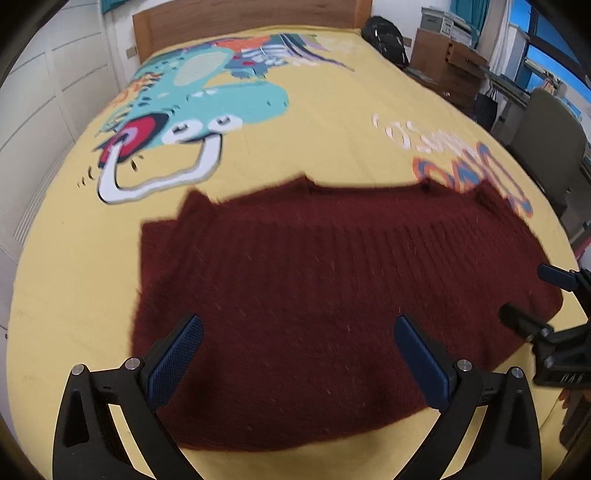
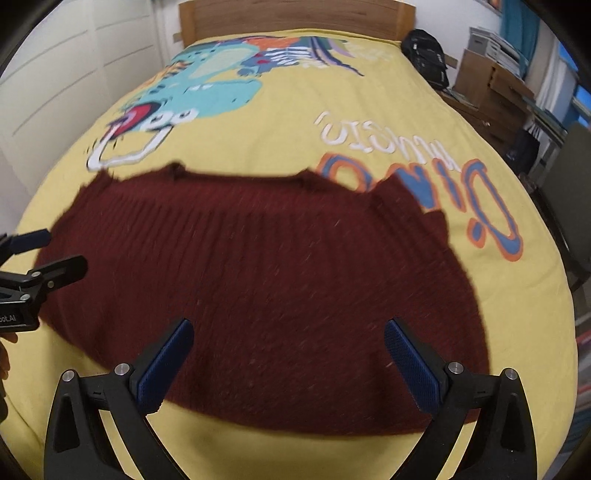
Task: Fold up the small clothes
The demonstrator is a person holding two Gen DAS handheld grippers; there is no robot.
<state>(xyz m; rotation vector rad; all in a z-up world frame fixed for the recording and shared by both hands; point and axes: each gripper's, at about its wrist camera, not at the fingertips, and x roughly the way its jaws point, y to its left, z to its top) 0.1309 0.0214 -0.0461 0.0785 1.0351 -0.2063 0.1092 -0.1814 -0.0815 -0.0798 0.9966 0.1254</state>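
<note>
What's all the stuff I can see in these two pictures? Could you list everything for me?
knitted garment: one, dark red, spread flat on the bed's near end, under both grippers.
bedspread: one, yellow with a teal cartoon creature and lettering, covering the bed.
headboard: one, brown wood, far end of the bed.
backpack: one, black, right of the bed's far corner.
cardboard boxes: a few, brown, along the right side; the exact count is unclear.
chair: one, grey-green, right edge.
wardrobe doors: white, left wall.
left gripper: one, black with blue pads, open above the garment.
right gripper: one, same colours, open above the garment.
</note>
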